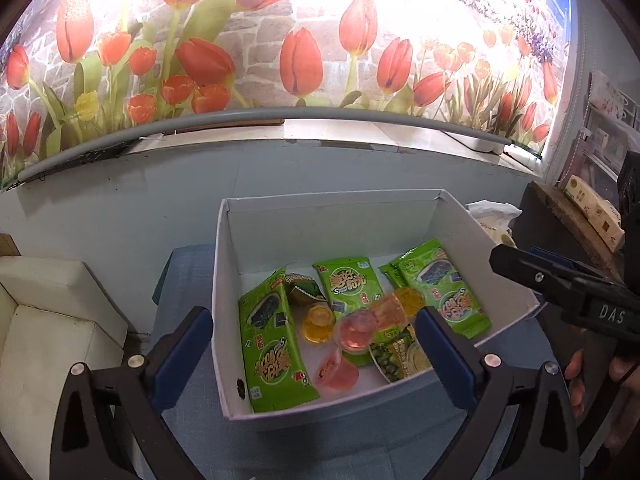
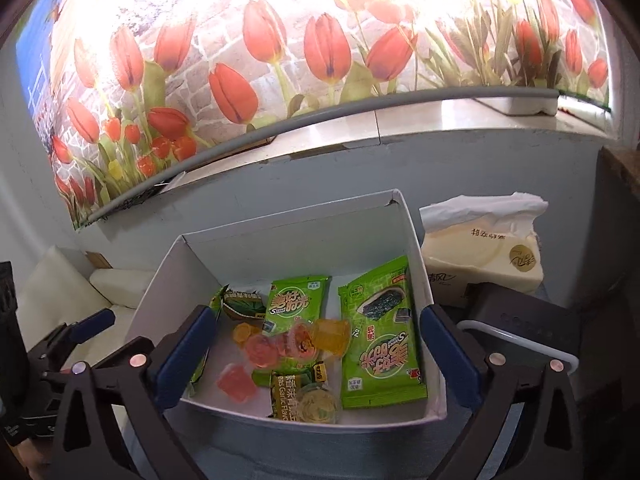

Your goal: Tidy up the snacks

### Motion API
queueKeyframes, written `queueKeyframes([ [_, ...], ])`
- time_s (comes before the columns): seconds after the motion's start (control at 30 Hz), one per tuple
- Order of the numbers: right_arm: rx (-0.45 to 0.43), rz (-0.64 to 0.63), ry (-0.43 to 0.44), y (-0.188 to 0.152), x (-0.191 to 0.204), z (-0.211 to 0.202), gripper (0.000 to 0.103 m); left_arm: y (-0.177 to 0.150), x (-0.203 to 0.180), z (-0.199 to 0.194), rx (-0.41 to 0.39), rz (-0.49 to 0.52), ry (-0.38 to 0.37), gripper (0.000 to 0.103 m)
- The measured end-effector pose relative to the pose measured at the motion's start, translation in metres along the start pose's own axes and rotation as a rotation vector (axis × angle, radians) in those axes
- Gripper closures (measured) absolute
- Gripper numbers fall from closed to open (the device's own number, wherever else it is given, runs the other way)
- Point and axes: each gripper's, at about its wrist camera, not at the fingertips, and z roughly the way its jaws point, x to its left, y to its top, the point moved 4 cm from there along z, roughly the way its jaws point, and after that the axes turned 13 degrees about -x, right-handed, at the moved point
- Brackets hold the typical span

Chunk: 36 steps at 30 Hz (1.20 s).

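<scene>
A white cardboard box (image 1: 228,300) (image 2: 160,292) holds the snacks. Inside lie green seaweed packets (image 1: 272,356) (image 2: 380,340), a small dark green packet (image 1: 304,288) (image 2: 244,304), orange, yellow and pink jelly cups (image 1: 356,332) (image 2: 264,352), and a garlic pea packet (image 2: 288,396). One orange cup (image 1: 390,306) looks blurred over the pile. My left gripper (image 1: 316,344) is open and empty above the box's near side. My right gripper (image 2: 316,348) is open and empty above the box; it shows at the right of the left wrist view (image 1: 560,284).
The box sits on a blue cloth (image 1: 192,400). A tissue pack (image 2: 480,256) stands to the right of the box, with a dark device (image 2: 520,328) in front of it. A white cushion (image 1: 48,320) lies at the left. A tulip mural covers the wall (image 1: 280,40).
</scene>
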Motion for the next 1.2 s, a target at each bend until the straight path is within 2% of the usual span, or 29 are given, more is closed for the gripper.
queueKeyframes([
  [0.13, -0.066, -0.112, -0.040, 0.000, 0.015, -0.028, 0.000, 0.001, -0.007, -0.033, -0.049, 0.063, 0.051, 0.000],
  [0.23, -0.145, -0.190, -0.063, 0.003, 0.028, -0.061, 0.000, 0.001, -0.013, -0.061, -0.089, 0.082, 0.047, 0.000],
  [0.37, -0.262, -0.247, -0.068, 0.008, 0.044, -0.112, 0.000, 0.003, -0.016, -0.107, -0.150, 0.051, 0.046, 0.000],
  [0.43, -0.276, -0.271, -0.034, 0.006, 0.051, -0.135, 0.000, 0.002, -0.020, -0.130, -0.174, 0.058, 0.038, 0.000],
  [0.53, -0.233, -0.237, 0.050, -0.004, 0.055, -0.163, 0.000, -0.005, -0.026, -0.168, -0.197, 0.041, 0.014, 0.000],
  [0.7, -0.186, -0.151, 0.071, -0.034, 0.053, -0.209, 0.000, -0.027, -0.034, -0.219, -0.203, 0.002, 0.002, 0.000],
  [0.83, -0.131, -0.098, 0.140, -0.066, 0.052, -0.239, 0.000, -0.048, -0.045, -0.259, -0.203, -0.009, -0.023, 0.000],
  [0.97, -0.113, -0.130, 0.134, -0.091, 0.056, -0.260, 0.000, -0.062, -0.055, -0.290, -0.208, 0.008, -0.011, 0.000],
  [1.2, -0.167, -0.238, 0.119, -0.095, 0.079, -0.286, 0.000, -0.071, -0.059, -0.314, -0.206, -0.028, -0.039, 0.000],
])
